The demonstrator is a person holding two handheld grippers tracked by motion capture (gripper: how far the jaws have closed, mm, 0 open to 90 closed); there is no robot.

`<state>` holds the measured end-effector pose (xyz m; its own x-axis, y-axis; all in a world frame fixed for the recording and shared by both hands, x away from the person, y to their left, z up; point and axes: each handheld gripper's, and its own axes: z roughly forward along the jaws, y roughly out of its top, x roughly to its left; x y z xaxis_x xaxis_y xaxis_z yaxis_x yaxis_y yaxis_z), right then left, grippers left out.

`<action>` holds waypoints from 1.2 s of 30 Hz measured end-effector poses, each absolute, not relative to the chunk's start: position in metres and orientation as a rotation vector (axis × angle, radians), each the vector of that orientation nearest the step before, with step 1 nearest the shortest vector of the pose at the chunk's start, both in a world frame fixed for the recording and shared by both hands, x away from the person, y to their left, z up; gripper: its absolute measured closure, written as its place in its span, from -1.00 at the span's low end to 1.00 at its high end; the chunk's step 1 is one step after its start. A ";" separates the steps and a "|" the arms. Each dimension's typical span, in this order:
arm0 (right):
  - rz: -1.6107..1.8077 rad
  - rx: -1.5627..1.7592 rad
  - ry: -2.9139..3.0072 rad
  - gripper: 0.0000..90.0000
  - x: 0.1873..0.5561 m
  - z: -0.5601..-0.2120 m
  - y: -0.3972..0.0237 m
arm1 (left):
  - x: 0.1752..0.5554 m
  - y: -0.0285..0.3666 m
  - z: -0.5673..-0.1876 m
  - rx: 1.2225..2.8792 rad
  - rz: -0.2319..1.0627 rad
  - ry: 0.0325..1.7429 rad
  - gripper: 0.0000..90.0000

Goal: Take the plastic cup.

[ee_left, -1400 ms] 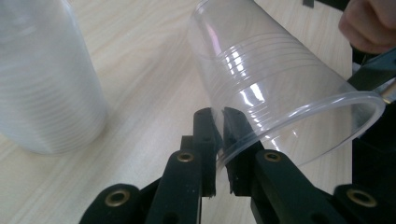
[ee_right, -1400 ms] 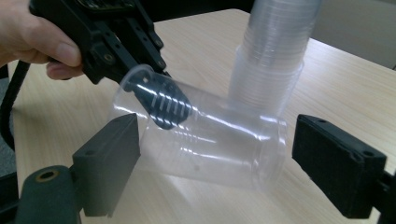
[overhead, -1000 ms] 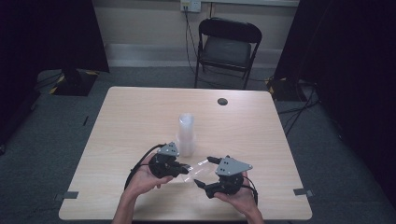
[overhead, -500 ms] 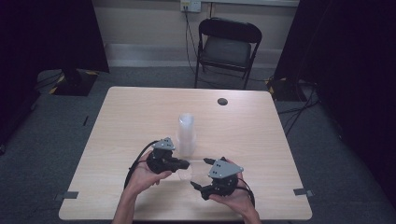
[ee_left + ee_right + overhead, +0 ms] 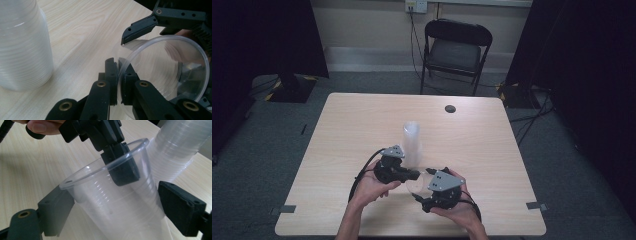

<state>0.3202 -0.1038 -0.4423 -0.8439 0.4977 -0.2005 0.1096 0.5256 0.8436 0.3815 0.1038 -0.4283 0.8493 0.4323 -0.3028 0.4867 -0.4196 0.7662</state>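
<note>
left gripper [image 5: 117,75] pinches the rim of a clear cup [image 5: 117,202] just above the table [image 5: 492,145], steadying it. right gripper [image 5: 120,207] straddles the body w/ jaws wide, just narrowing, apparently not pressing yet. cup stack [image 5: 411,142] stands nearby.

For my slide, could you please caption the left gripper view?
Left gripper pinches the clear cup's rim beside the cup stack.
</note>
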 end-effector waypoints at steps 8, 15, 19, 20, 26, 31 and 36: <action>1.201 0.452 2.343 -0.61 0.320 -0.443 -0.097 | 0.381 0.098 -0.428 2.075 -0.092 0.664 0.92; 1.170 0.424 2.342 -0.53 0.320 -0.443 -0.091 | 0.381 0.096 -0.430 2.098 -0.089 0.664 0.90; 1.162 0.399 2.317 -0.48 0.318 -0.440 -0.090 | 0.381 0.096 -0.430 2.097 -0.086 0.681 0.90; 1.158 0.387 2.316 -0.45 0.317 -0.440 -0.090 | 0.382 0.096 -0.430 2.102 -0.088 0.682 0.89; 1.144 0.359 2.311 -0.43 0.316 -0.440 -0.088 | 0.381 0.096 -0.430 2.108 -0.082 0.688 0.89; 1.113 0.338 2.302 -0.43 0.315 -0.438 -0.084 | 0.382 0.095 -0.433 2.113 -0.090 0.708 0.86; 1.131 0.319 2.284 -0.37 0.314 -0.437 -0.085 | 0.382 0.097 -0.431 2.096 -0.103 0.712 0.87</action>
<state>0.3137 -0.0849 -0.4368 -0.8119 0.4421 -0.3813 -0.0351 0.6150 0.7878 0.3821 0.0974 -0.4312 0.8311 0.4498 -0.3272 0.5241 -0.4363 0.7314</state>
